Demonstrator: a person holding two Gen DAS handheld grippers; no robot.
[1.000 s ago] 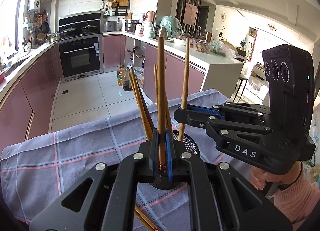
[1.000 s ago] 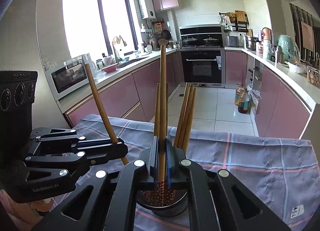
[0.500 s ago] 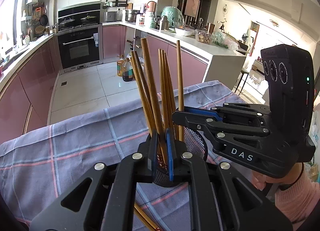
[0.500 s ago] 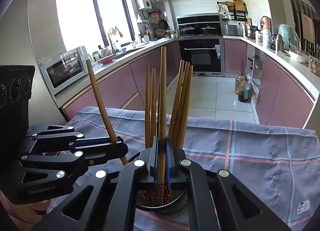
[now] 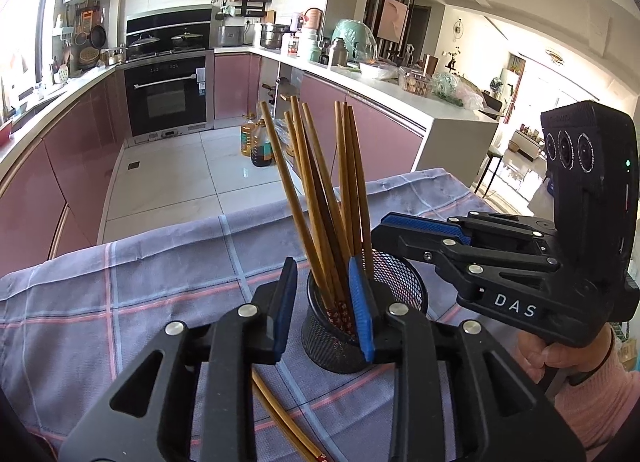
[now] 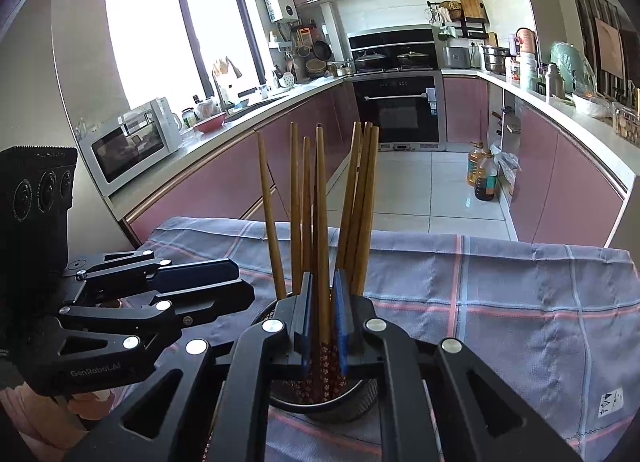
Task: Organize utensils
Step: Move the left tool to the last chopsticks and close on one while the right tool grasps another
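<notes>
A black mesh cup stands on the plaid cloth and holds several wooden chopsticks, fanned upright. My left gripper is open, its jaws on either side of the cup's near rim, holding nothing. My right gripper sits over the cup; its blue pads stand close around one chopstick that stands in the cup, with a slight gap. In the left wrist view the right gripper is at the right of the cup.
Loose chopsticks lie on the purple plaid tablecloth under my left gripper. The table's far edge drops to the kitchen floor. The cloth stretches to the right of the cup.
My left gripper has opened and let its chopstick drop into the cup. The right gripper's chopstick has slid down into the cup and its jaws have loosened a little.
</notes>
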